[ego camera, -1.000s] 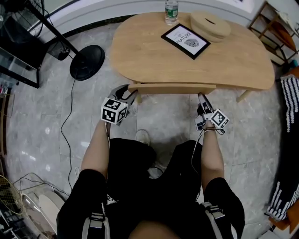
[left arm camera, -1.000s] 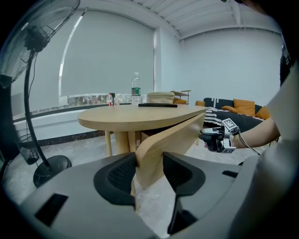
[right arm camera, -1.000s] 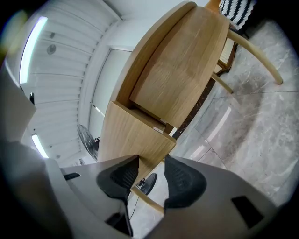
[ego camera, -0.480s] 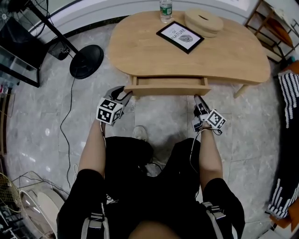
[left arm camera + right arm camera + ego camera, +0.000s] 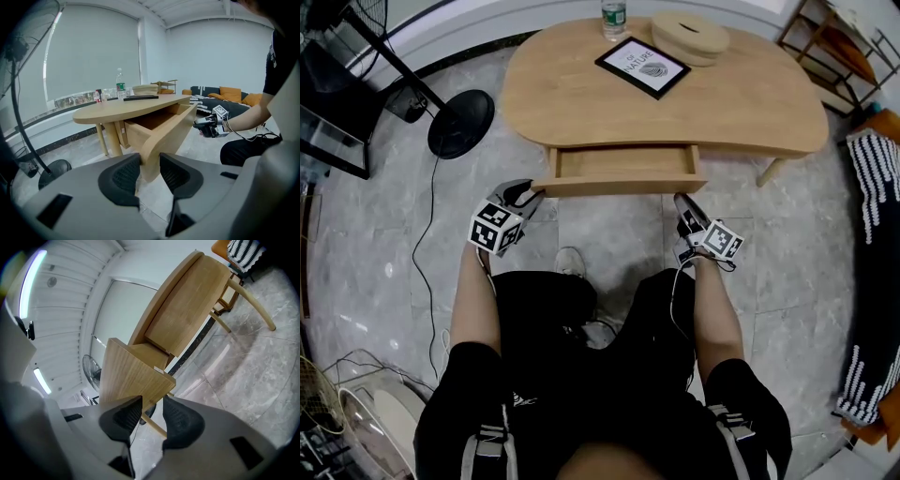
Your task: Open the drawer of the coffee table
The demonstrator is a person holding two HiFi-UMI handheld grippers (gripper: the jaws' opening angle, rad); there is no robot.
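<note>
The light wooden coffee table has its drawer pulled partly out toward me. My left gripper is at the left end of the drawer front, and my right gripper is at its right end. In the left gripper view the drawer front runs between the pads of my left gripper, and the pads hold its end. In the right gripper view the drawer front sits between the pads of my right gripper. Both pairs of jaws have just been closing on the wood.
On the table stand a water bottle, a framed picture and a round wooden box. A fan base with its cable is on the floor at the left. A striped cushion lies at the right. My knees and a shoe are just below the drawer.
The drawer has slid out of the table toward me. Both grippers have drawn back with its front, one at each end.
</note>
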